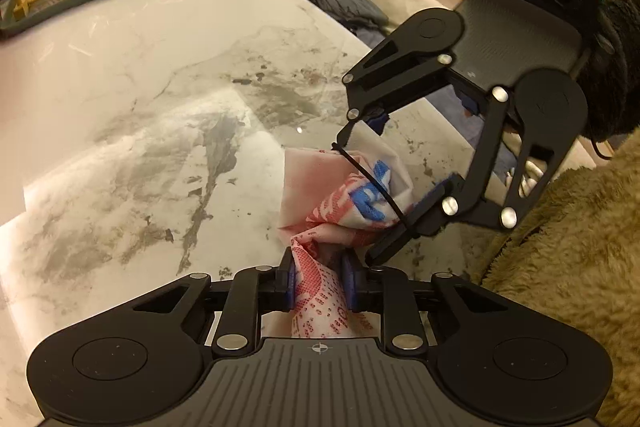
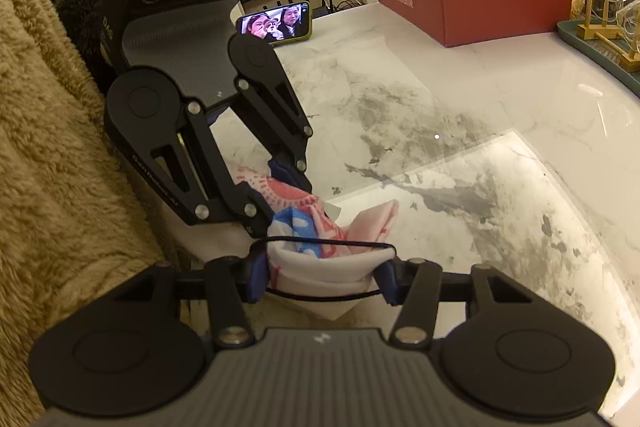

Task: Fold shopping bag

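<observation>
My left claw [image 1: 318, 277] pinches a twisted end of the shopping bag [image 1: 344, 187], its blue pads pressed on the red-printed cloth. My right claw [image 2: 322, 277] stands partly spread around the bundled bag, with a black elastic loop [image 2: 324, 243] stretched across its fingers; whether its pads truly press the cloth I cannot tell. The bag hangs bunched between both claws, just above the marble surface [image 1: 160, 107], near its edge by the brown fleece [image 1: 560, 267].
</observation>
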`<state>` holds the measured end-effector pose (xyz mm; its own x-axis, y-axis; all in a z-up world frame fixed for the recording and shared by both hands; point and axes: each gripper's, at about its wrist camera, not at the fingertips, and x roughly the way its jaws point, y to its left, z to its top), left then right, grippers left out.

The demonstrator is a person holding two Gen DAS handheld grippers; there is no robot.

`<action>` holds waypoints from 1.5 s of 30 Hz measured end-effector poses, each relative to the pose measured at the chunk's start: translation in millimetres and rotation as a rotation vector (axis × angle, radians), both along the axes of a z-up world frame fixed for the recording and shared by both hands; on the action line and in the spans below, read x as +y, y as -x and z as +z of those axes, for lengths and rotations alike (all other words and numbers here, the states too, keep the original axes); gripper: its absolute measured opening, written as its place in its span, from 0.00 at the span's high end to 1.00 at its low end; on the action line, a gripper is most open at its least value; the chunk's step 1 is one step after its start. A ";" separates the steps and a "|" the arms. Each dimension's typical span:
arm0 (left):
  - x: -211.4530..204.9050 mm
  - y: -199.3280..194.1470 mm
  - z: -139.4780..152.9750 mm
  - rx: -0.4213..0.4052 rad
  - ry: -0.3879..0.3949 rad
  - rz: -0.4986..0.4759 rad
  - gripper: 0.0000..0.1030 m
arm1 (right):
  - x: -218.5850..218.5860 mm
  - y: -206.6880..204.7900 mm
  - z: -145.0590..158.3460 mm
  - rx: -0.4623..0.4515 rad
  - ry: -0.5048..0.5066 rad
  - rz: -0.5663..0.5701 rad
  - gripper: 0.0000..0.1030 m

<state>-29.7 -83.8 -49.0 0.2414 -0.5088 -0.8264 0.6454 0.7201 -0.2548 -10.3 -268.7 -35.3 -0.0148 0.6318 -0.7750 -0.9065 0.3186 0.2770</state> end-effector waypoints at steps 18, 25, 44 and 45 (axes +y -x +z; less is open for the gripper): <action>9.9 46.7 -6.8 -0.275 0.022 0.030 0.78 | 1.1 -49.2 -24.7 0.508 -0.050 -0.511 0.48; 11.9 50.9 -7.3 -0.275 0.043 0.077 0.78 | 16.3 -32.3 -1.5 0.224 0.053 -0.269 0.46; 17.9 59.4 -16.4 -0.334 0.086 0.099 0.77 | 35.8 -56.9 -20.0 0.480 0.023 -0.382 0.44; 18.5 60.5 -17.5 -0.339 0.092 0.106 0.77 | 34.6 -56.9 -20.6 0.470 0.010 -0.337 0.44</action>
<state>-90.2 -65.3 -66.5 0.5490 -0.5350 -0.6422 0.6277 0.7713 -0.1059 46.5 -234.2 -55.9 -0.1579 0.6541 -0.7398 -0.5346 0.5733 0.6210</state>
